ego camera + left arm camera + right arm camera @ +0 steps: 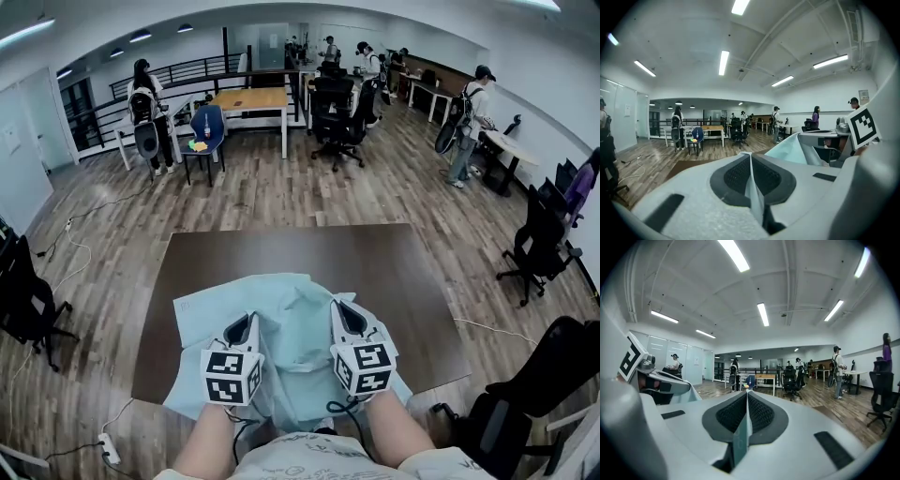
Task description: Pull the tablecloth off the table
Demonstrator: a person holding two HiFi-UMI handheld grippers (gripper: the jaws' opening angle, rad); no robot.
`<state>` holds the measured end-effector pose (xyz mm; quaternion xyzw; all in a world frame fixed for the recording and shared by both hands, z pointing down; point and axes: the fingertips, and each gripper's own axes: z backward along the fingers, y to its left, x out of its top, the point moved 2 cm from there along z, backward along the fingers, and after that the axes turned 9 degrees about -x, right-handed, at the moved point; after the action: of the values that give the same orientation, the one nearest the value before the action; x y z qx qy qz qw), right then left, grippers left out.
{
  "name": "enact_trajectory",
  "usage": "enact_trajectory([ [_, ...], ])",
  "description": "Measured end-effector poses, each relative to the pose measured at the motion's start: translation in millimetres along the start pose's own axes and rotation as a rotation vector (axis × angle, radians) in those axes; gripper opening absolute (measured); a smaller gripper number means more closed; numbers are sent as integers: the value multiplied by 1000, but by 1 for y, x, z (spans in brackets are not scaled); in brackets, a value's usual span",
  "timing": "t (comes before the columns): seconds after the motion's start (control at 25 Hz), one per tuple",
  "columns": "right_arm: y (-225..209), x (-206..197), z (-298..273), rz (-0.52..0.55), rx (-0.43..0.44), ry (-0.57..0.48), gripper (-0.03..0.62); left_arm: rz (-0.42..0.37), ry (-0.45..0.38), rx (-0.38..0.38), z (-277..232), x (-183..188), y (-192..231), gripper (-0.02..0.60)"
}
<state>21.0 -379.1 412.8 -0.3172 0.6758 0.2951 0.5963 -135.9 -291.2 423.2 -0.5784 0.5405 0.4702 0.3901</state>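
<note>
A pale teal tablecloth (292,330) lies bunched over the near half of a dark brown table (281,251), and its near edge hangs over the front. The far half of the tabletop is bare. My left gripper (246,322) is shut on a fold of the cloth, and a thin strip of tablecloth (754,197) shows pinched between its pads. My right gripper (344,310) is shut the same way, with an edge of the tablecloth (740,437) clamped between its jaws. Both grippers are held up side by side, pointing nearly level across the room. In the left gripper view the cloth rises toward the right gripper (825,145).
Black office chairs stand at the table's left (23,300) and right (539,239), and another black chair (553,375) is close at the front right. A power strip (108,450) and cables lie on the wood floor. Several people stand at desks (251,98) farther back.
</note>
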Motion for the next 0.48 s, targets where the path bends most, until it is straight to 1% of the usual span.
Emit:
enact_trajectory([
  [0.12,11,18,12,13,7,-56,14,-43,-38,-9,11,15,-7,8],
  [0.24,19,25,19,26,3,-76,14,-75,-49,-9,18,20,-8,8],
  [0.48,28,19,32,-21,-18,-73,14,-67,-37,-25,30,6,-6,8],
])
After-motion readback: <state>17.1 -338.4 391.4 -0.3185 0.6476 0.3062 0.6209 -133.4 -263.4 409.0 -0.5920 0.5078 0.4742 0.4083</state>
